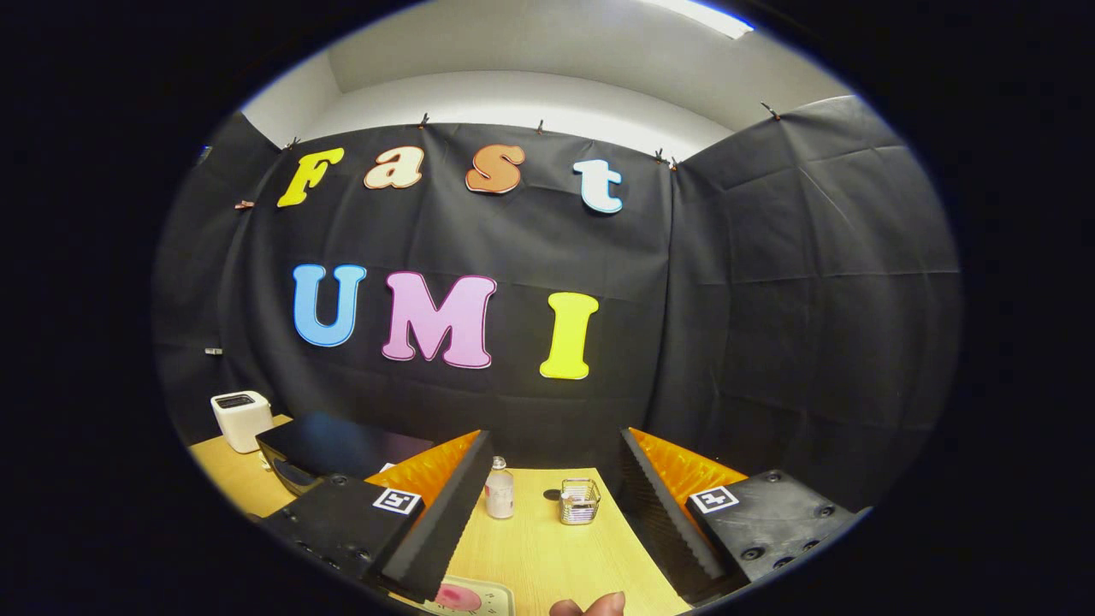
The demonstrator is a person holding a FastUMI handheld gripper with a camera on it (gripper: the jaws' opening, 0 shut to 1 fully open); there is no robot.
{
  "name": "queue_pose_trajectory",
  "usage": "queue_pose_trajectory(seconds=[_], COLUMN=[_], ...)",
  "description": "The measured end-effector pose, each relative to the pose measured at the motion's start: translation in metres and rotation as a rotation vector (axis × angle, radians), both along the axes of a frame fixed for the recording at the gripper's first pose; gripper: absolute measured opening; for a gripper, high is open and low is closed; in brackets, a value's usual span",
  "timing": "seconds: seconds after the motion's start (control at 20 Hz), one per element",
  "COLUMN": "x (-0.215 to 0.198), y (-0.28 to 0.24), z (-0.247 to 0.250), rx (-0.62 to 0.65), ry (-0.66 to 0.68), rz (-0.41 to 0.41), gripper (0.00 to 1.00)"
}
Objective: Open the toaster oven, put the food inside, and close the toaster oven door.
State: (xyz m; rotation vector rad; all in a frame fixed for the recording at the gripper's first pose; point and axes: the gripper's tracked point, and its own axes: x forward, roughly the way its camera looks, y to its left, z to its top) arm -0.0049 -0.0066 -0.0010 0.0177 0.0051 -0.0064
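Hanging above the wooden table [547, 547], the claw [547, 522] has its two ribbed black fingers [445, 513] spread wide apart, with nothing between them but bare table and a few small things farther off. The toaster oven [334, 449], a low black box, sits on the table beyond and to the left of the left finger, partly hidden behind it; its long axis runs roughly across the table, and a dark glossy panel faces up and toward the claw, though whether its door is shut cannot be told. Farther left, past the oven, stands a small white toaster [241, 419] with its slot upward. Ahead of the fingers, in the gap between them, a small clear bottle [499, 489] with a pale label stands upright, and just beside it, to the right, is a small wire basket [580, 501]. Close below the left finger lies a pale plate [492, 595] carrying a pink piece of food [458, 598]. A fingertip [599, 606] of a person's hand pokes in near the plate, between the two fingers' bases.
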Motion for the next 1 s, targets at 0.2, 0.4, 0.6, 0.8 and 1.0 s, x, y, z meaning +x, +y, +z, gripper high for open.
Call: queue_pose_trajectory(seconds=[0.2,0.4,0.6,0.8,1.0], x=[-0.001,-0.002,-0.002,-0.011,-0.015], y=[-0.001,-0.002,0.01,0.038,0.071], z=[-0.002,-0.004,-0.025,-0.086,-0.112], rx=[0.0,0.002,0.016,0.056,0.146], ry=[0.006,0.01,0.083,0.313,0.405], rz=[0.001,0.001,0.047,0.159,0.228], gripper=[0.98,0.98,0.98,0.98,0.99])
